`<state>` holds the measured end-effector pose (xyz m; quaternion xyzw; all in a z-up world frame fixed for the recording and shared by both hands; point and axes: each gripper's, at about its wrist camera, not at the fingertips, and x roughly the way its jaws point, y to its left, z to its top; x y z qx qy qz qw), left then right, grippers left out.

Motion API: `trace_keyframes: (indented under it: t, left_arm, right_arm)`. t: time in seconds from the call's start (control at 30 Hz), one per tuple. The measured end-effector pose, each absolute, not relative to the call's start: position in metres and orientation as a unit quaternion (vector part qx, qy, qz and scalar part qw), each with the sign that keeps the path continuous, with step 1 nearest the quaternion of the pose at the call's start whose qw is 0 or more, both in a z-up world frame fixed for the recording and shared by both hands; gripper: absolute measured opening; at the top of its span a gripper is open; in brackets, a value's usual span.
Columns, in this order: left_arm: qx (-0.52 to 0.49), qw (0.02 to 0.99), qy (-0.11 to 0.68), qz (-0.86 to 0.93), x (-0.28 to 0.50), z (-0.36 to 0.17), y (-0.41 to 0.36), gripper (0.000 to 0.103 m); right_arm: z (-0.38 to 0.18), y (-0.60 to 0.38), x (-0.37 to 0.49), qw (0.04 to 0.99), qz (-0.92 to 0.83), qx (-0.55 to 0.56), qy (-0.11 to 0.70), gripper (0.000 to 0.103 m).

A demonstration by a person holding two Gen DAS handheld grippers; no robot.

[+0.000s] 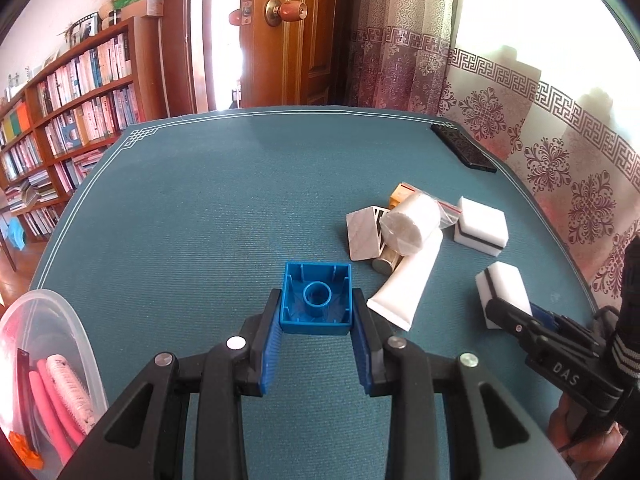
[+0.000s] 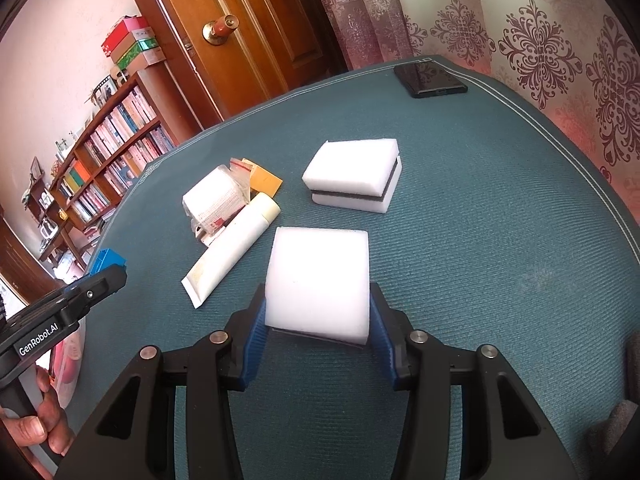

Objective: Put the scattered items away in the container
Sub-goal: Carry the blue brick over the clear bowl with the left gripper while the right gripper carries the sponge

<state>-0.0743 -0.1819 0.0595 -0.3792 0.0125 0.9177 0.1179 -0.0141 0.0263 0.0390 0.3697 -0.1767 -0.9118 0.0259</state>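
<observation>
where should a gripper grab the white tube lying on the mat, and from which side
Grip the white tube across its round body just below the cap, coming down from above. Its flat crimped tail offers little to pinch, and the wrapped white roll crowds the cap end, so keep the fingers clear of it.

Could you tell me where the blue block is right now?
The blue block sits gripped in the left gripper, just left of the white tube.

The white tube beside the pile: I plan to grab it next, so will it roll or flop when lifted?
The white tube has a flat crimped end, so it probably won't roll far. It looks soft-walled, so it may dent under the tool. Its cap end lies against the bagged white roll, which might shift.
</observation>
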Motion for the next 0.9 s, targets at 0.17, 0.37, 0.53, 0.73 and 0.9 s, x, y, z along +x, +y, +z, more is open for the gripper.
trace_keyframes:
  t: [0.17,0.37,0.53,0.73,0.9]
  left_arm:
    - [-0.382,0.117,0.01,0.917,-0.063,0.058,-0.19,0.035]
    - [-0.384,0.117,0.002,0.916,-0.052,0.057,-0.203,0.035]
    - [-0.373,0.11,-0.009,0.921,-0.04,0.065,-0.222,0.035]
    - [-0.358,0.087,-0.027,0.929,-0.028,0.076,-0.25,0.035]
    - [-0.353,0.063,-0.04,0.933,-0.016,0.079,-0.276,0.035]
  right_arm:
    - [0.039,0.022,-0.006,0.031,-0.908,0.376,-0.185,0.049]
    - [0.041,0.005,0.004,0.059,-0.9,0.384,-0.196,0.049]
    - [0.05,-0.016,0.01,0.084,-0.901,0.38,-0.192,0.049]
    - [0.058,-0.044,0.012,0.112,-0.899,0.378,-0.19,0.049]
    - [0.06,-0.066,0.008,0.133,-0.895,0.384,-0.183,0.049]
